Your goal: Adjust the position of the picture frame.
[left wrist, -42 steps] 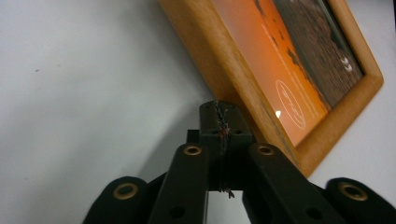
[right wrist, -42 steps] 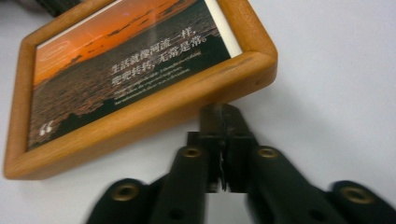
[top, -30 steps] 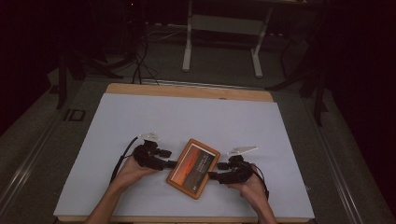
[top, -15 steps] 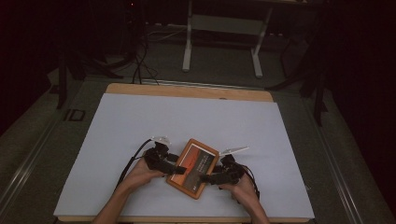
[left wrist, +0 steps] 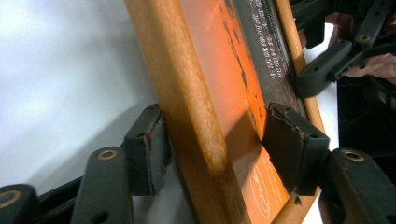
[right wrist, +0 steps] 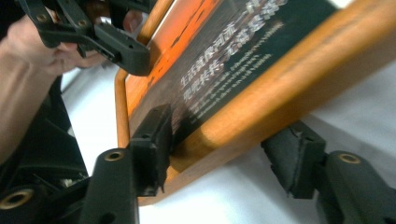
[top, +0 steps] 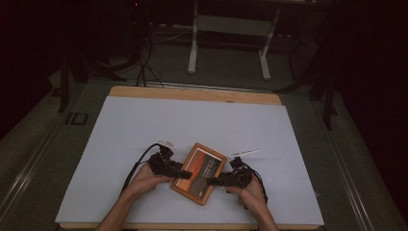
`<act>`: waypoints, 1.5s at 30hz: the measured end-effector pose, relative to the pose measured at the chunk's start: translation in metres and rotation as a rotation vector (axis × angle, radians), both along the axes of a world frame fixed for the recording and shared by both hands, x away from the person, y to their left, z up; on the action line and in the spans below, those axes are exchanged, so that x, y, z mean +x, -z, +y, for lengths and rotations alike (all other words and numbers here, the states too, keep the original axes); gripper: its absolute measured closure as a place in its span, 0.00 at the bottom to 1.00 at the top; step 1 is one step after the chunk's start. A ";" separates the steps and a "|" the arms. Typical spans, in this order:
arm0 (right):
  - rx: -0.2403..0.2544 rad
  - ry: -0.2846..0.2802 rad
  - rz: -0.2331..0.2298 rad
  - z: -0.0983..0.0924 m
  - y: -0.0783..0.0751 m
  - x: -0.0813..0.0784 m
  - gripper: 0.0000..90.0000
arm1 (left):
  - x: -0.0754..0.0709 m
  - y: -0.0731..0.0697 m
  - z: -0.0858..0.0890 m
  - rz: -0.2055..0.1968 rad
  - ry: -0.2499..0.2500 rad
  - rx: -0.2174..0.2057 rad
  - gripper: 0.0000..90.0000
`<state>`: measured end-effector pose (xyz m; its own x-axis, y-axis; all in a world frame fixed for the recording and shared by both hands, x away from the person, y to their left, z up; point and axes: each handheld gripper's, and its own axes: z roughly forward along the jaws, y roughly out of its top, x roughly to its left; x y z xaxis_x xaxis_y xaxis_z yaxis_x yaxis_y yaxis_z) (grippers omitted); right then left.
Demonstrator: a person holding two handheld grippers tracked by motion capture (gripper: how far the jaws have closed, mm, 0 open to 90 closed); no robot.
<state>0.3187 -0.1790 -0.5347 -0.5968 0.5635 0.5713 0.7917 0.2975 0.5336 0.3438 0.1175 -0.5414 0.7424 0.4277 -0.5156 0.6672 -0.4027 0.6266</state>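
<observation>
L gripper (left wrist: 212,154) jaws just closing, straddling wooden frame (top: 198,172) edge, pads at or near wood, grip not certain. R gripper (right wrist: 224,158) likewise at opposite edge, one pad apart. Frame near front edge of tabletop (top: 192,120), mid-width; wide open room toward back edge. Frame print blurred, underside hidden.

Since a second ago both hands have drawn in toward the wooden picture frame (top: 198,173). The left gripper (top: 182,171) and right gripper (top: 211,182) have just been closing, each now straddling an opposite edge, and the frame's right edge looks raised off the counter (top: 192,120).
</observation>
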 end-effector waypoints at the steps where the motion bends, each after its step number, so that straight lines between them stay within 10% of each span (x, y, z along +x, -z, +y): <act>1: 0.007 0.004 -0.002 -0.001 -0.001 0.001 0.51 | -0.001 -0.001 0.001 -0.003 -0.004 -0.005 0.49; 22: 0.081 0.115 -0.091 -0.022 -0.031 0.024 0.62 | -0.016 -0.011 -0.009 0.030 -0.091 -0.089 0.70; 45: 0.074 0.239 0.001 -0.025 -0.008 0.064 0.56 | 0.022 0.003 -0.013 0.116 -0.185 -0.096 0.66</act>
<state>0.3831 -0.2040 -0.5270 -0.4508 0.6452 0.6168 0.8354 0.0616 0.5462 0.3660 0.1046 -0.5447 0.5897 0.4953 -0.6379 0.7936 -0.2092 0.5713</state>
